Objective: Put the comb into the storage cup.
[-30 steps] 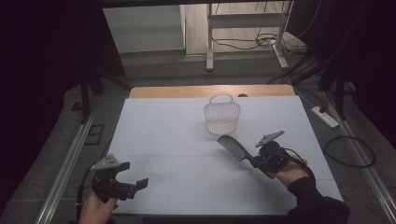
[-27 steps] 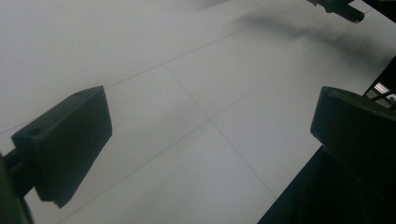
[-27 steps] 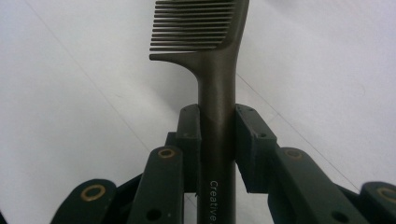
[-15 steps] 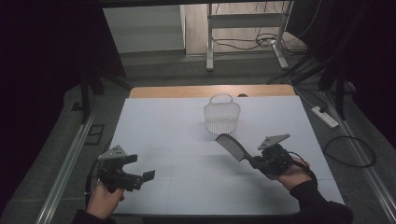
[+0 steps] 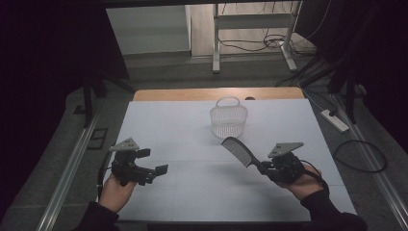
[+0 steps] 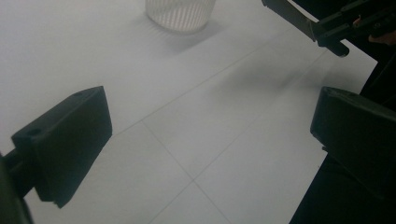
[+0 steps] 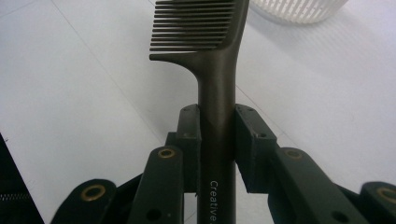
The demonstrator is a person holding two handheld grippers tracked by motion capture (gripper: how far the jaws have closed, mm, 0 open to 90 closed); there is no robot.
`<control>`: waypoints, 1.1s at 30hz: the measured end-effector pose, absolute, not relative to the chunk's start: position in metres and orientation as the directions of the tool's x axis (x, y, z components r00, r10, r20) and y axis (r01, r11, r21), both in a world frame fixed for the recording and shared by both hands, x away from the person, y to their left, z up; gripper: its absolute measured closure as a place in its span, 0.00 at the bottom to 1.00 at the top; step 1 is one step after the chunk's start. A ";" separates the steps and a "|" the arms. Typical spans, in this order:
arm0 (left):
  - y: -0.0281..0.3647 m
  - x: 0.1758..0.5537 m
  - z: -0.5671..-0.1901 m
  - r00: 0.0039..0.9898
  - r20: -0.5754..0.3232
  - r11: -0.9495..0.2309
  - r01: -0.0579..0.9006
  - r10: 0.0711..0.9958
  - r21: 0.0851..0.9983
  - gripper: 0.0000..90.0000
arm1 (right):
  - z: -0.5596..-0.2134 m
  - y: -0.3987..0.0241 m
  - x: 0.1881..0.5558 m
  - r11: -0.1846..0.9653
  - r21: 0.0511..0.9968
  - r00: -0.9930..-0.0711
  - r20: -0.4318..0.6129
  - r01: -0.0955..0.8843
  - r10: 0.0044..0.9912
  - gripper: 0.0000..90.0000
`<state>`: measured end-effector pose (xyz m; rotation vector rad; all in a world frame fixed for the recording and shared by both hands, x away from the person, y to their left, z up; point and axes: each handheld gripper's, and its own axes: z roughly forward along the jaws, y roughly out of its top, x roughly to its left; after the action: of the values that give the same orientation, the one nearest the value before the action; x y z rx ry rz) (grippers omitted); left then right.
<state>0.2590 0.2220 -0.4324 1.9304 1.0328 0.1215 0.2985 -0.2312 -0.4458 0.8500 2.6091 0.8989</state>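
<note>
Two grippers over the white table (image 5: 159,120), and we start from the high view. The basket (image 5: 228,120), pale and ribbed with a hoop handle, stands toward the far edge of the sheet, and everything else sits on the near side of it. The right gripper (image 5: 267,166) is near and to the right of the basket, in the person's right hand (image 5: 300,180), and it has the dark comb (image 5: 239,150) by the handle. The comb's toothed head points up and toward the basket, just short of it and clear of the sheet. The left gripper (image 5: 151,162) is well off to the near left of the basket, held in the left hand (image 5: 115,190), with its jaws spread and nothing between them.

Over to the left gripper view: its two black jaws stand wide apart at either edge of the frame, bare table between them. The basket (image 6: 180,13) sits far ahead at the top, and off to its right the comb (image 6: 289,11) comes in with the right gripper (image 6: 334,39) clamped on it.

Now the right gripper view: both pads (image 7: 189,135) press the comb's handle (image 7: 217,135) from either side, a firm pinch on a narrow stem. The teeth (image 7: 194,28) fan out to the left of the spine, and the basket's rim (image 7: 299,11) lies just beyond the comb's head, up to the right.
</note>
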 end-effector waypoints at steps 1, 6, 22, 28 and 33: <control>0.220 0.261 -0.432 0.646 -0.304 -0.234 0.610 0.700 0.757 0.00 | -0.445 -0.231 0.298 0.639 0.627 -0.796 -0.049 0.446 0.603 0.80; 0.209 0.270 -0.427 0.662 -0.293 -0.254 0.600 0.690 0.759 0.00 | -0.445 -0.230 0.295 0.643 0.631 -0.797 -0.063 0.435 0.601 0.80; 0.178 0.294 -0.418 0.710 -0.320 -0.266 0.581 0.628 0.769 0.00 | -0.441 -0.225 0.290 0.634 0.671 -0.795 -0.110 0.384 0.597 0.80; 0.166 0.303 -0.417 0.723 -0.325 -0.280 0.580 0.609 0.765 0.00 | -0.440 -0.224 0.288 0.630 0.684 -0.796 -0.118 0.367 0.593 0.80; 0.158 0.309 -0.416 0.728 -0.341 -0.279 0.585 0.596 0.761 0.00 | -0.439 -0.222 0.287 0.627 0.691 -0.798 -0.121 0.359 0.591 0.80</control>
<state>0.3092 0.1582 -0.4162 1.9567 0.9030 0.0136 0.2866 -0.2218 -0.4393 0.7617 2.5152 0.9615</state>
